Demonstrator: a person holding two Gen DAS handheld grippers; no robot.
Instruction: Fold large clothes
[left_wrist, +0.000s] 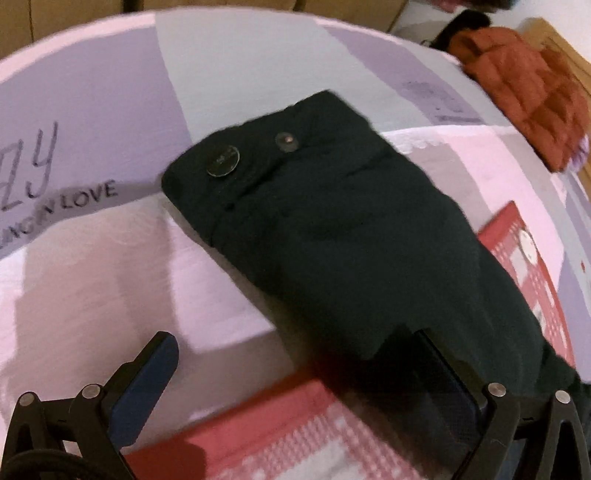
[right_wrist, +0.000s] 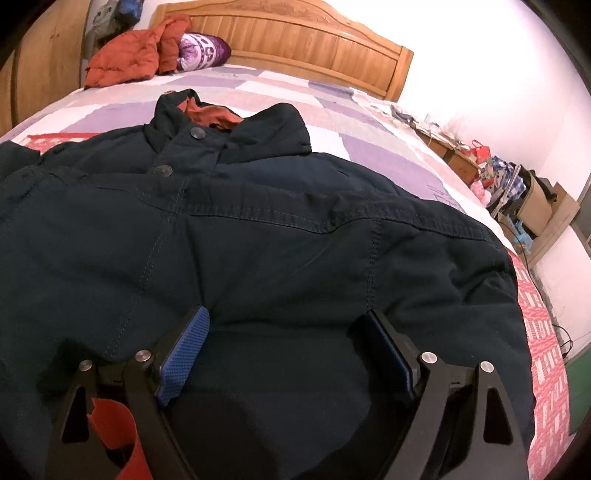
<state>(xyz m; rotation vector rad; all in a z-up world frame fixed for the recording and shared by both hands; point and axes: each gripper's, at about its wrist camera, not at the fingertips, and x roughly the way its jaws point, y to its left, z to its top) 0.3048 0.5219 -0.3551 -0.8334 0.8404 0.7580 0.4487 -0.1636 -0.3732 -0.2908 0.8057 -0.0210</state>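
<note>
Meanwhile, on a patchwork bedspread (right_wrist: 332, 110) of lilac, pink and grey, a large dark jacket (right_wrist: 258, 240) lies spread face up, its collar at twelve o'clock toward the wooden headboard (right_wrist: 295, 40) and a rust-orange lining showing at the neck. The right gripper (right_wrist: 288, 339) hovers low over the jacket's body at six o'clock, jaws set wide with nothing between them, one blue pad (right_wrist: 184, 354) angled down close to the cloth, though whether it touches cannot be told. The left gripper (left_wrist: 295, 365) works the sleeve (left_wrist: 332, 221), which stretches away from it toward the eleven o'clock corner, the cuff and its two snap buttons (left_wrist: 223, 160) at the far end; these jaws also stand wide, and the right-hand finger sits at the sleeve's near edge, perhaps under it, the blur leaving that unclear. An orange puffer coat (right_wrist: 129, 59) and a purple patterned pillow (right_wrist: 203, 50) sit well apart at eleven o'clock near the headboard. The fold appears at an early stage, with the sleeve yet to be brought across the body. Risks from here seem plain: a pinch taking only the top layer would drag the padded cloth into a bunch, and a shallow bite on the thick sleeve could slip mid-lift, dropping it crooked.
</note>
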